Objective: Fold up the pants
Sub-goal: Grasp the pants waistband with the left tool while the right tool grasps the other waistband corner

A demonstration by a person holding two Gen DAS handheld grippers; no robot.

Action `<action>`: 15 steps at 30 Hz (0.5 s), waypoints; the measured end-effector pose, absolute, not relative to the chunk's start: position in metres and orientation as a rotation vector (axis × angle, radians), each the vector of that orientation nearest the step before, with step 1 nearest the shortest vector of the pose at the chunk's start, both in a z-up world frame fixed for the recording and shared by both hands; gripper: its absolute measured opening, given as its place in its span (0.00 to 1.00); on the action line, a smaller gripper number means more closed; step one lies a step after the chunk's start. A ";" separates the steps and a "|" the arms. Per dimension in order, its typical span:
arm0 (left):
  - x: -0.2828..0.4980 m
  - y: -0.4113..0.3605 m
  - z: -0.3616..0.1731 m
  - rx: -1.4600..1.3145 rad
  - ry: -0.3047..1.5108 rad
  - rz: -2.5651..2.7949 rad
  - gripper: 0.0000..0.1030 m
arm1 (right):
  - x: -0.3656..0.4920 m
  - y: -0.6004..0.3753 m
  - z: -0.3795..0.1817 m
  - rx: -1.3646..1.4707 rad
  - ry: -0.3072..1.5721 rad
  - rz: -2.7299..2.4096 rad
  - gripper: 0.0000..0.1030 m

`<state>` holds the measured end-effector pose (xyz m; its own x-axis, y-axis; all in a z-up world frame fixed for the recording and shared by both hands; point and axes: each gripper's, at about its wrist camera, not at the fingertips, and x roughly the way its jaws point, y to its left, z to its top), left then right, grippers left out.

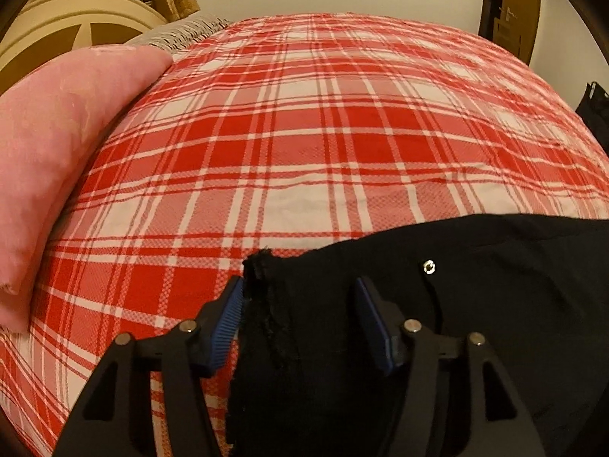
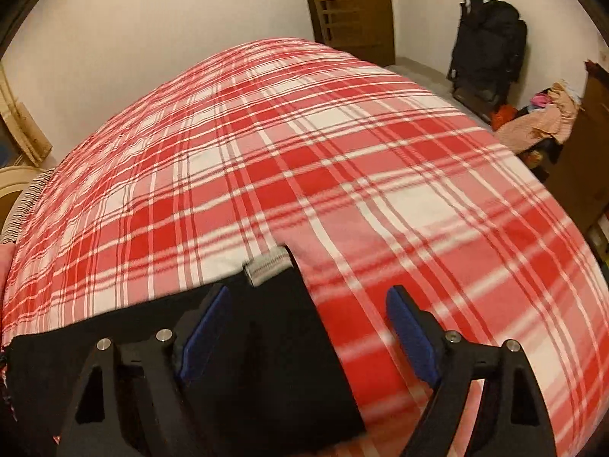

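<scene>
A red-and-white plaid bedspread (image 1: 304, 122) covers the bed. A pink pillow (image 1: 64, 144) lies at its left edge. Beyond its far right corner, 1 black suitcase (image 2: 487, 42) stands by a brown door (image 2: 350, 3).

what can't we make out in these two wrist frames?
- Black fabric pants: left wrist view, lower part runs off the bottom and right edges; the left tool frame covers more. How far they are folded is unclear.
- Same pants, right wrist view: motion blur softens the grey-white waistband tab; the right tool frame hides the cloth near it.
- Red-and-white plaid bedcover: near edge hidden in both views.
- Pile of clothes, right wrist view: too small to identify.
</scene>
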<state>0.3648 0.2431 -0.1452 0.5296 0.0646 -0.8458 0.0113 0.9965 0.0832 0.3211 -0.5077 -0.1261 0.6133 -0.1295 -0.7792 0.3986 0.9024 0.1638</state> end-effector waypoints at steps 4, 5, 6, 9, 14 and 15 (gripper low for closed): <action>0.367 0.240 -0.144 0.103 1.031 0.020 0.56 | 0.346 -0.503 -0.145 0.356 0.927 -0.249 0.73; 0.367 0.237 -0.144 0.124 1.034 0.020 0.56 | 0.350 -0.497 -0.147 0.312 0.931 -0.246 0.68; 0.368 0.235 -0.143 0.138 1.036 0.018 0.52 | 0.354 -0.492 -0.148 0.274 0.939 -0.248 0.51; 0.367 0.229 -0.143 0.170 1.030 -0.020 0.32 | 0.356 -0.491 -0.147 0.272 0.951 -0.241 0.28; 0.359 0.215 -0.139 0.285 0.993 -0.042 0.21 | 0.342 -0.494 -0.137 0.272 0.941 -0.244 0.03; 0.358 0.216 -0.137 0.283 0.986 -0.039 0.19 | 0.338 -0.490 -0.133 0.255 0.938 -0.239 0.03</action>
